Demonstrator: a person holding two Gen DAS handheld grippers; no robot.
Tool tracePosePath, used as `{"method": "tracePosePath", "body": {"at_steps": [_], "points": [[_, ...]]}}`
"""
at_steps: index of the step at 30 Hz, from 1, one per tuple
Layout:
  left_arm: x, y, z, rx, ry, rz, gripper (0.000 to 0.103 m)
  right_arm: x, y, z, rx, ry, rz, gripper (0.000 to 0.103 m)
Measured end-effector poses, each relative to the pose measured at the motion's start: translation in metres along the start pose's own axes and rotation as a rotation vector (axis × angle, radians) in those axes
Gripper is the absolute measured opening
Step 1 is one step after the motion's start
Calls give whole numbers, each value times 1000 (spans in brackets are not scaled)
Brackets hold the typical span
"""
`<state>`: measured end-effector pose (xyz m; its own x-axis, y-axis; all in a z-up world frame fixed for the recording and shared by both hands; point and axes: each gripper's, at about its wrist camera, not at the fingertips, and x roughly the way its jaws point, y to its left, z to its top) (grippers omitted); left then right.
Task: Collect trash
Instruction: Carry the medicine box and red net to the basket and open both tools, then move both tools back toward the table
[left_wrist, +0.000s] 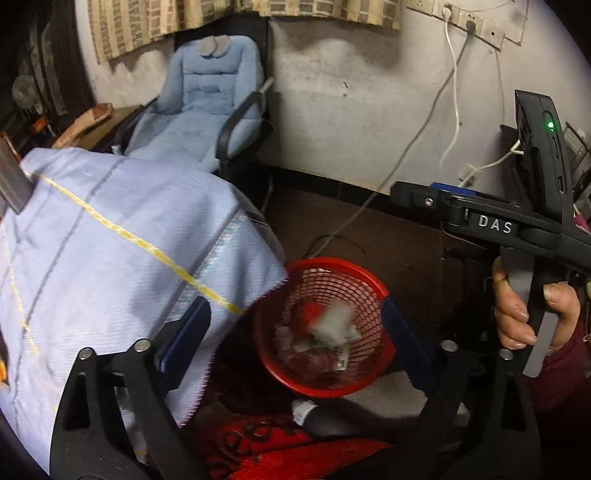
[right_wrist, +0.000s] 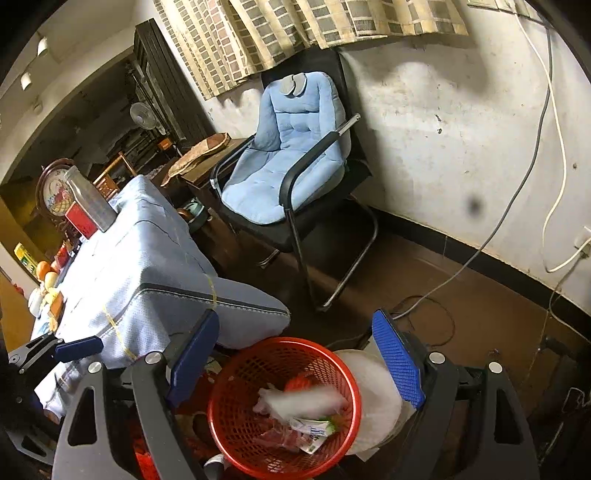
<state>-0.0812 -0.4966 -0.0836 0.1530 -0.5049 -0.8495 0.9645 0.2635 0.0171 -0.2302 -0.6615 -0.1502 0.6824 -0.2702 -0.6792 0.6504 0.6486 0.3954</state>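
Note:
A red mesh basket (left_wrist: 373, 288) (right_wrist: 229, 384) stands on the floor beside the table. Wrappers and other trash lie in it. A blurred white piece of trash (left_wrist: 334, 319) (right_wrist: 303, 402) is in the air just above the basket's inside. My left gripper (left_wrist: 295, 332) is open and empty, its blue pads either side of the basket. My right gripper (right_wrist: 295, 354) is open and empty, directly above the basket. The right gripper also shows in the left wrist view (left_wrist: 410, 192), held by a hand at the right.
A table under a pale blue cloth (left_wrist: 110, 236) (right_wrist: 140, 258) stands left of the basket, with a jar (right_wrist: 90, 199) and fruit (right_wrist: 46, 273) on it. A black chair with a blue cushion (right_wrist: 288, 162) stands by the wall. Cables (right_wrist: 480, 251) run along the floor.

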Motion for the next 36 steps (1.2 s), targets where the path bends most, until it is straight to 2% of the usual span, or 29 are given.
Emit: {"method": "tracePosePath", "body": {"at_steps": [8,20,23,29,36], "points": [[-23,35,-2,-96,-48,66,93,-6,31,3,-50,-12,53,83],[-86,126,-32,-316,-170,189,96,-12,114,12,-199,-10,155,85],[-104,155,-45,-372,-189,248,96,-10,139,13,-237,1,182,88],[-147,230,-80,-510,-214,403,96,2,205,8,-345,44,241,89],[-182,320,-123,-652,-185,542,96,30,285,0,-460,114,291,89]]}}
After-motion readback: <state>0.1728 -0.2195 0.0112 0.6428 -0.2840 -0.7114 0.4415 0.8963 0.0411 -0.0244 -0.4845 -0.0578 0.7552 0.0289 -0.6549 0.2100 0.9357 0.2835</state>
